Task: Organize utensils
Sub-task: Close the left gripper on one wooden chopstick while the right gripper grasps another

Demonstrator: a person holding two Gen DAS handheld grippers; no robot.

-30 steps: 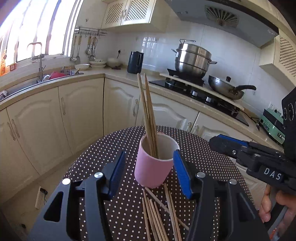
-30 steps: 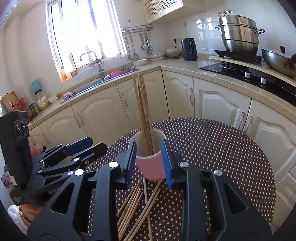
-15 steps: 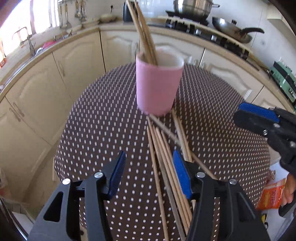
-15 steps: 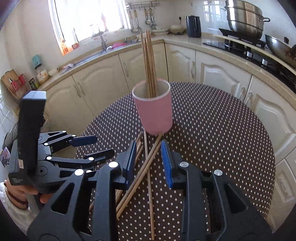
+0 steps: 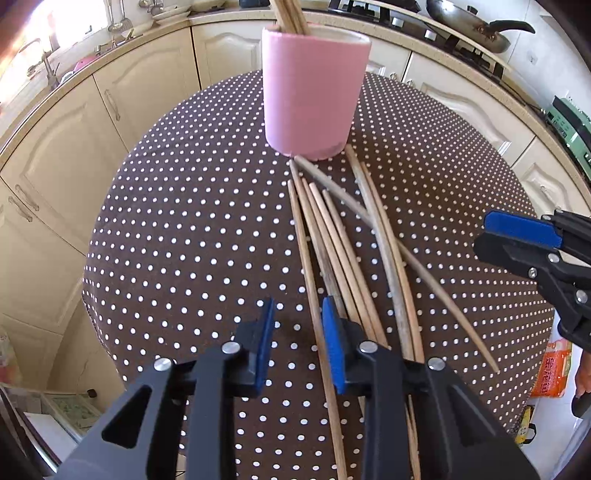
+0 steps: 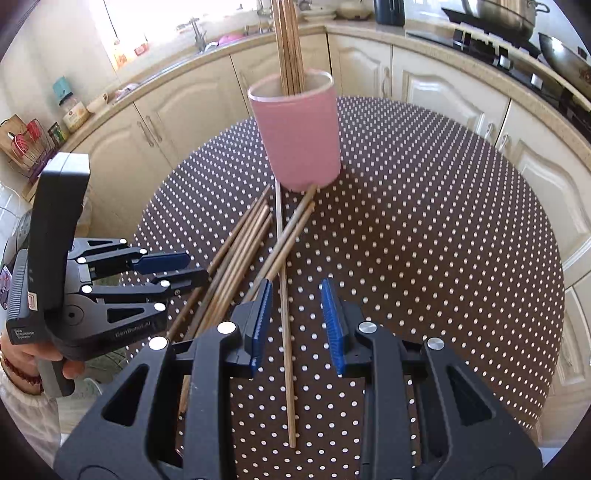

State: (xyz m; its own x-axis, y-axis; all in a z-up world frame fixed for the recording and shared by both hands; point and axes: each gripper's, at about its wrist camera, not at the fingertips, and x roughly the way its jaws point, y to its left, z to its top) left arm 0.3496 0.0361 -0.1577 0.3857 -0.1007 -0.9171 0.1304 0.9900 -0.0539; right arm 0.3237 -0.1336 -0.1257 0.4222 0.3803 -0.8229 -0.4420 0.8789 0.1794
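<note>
Loose wooden chopsticks [image 5: 343, 254] lie fanned on the round table with the brown white-dotted cloth [image 5: 192, 221], their far ends touching or just beside the base of the pink cylindrical cup [image 5: 314, 92]. The cup stands upright near the table's far side and holds several more wooden chopsticks [image 6: 290, 48] standing on end.

Left gripper [image 5: 298, 345], black with blue pads: angled down over the near ends of the loose sticks, jaws closing. One stick [image 5: 314, 302] runs up between the pads; no contact with either pad is seen.

Right gripper [image 6: 297, 326], same make: jaws narrowly apart, nothing clamped. A single stick [image 6: 286, 325] lies on the cloth in the gap; the left pad sits over the ends of a crossing pair [image 6: 291, 232].

Beyond the table: cream cabinet doors [image 5: 122, 92], a sink under a bright window [image 6: 199, 33], a hob with a wok [image 5: 465, 26].
</note>
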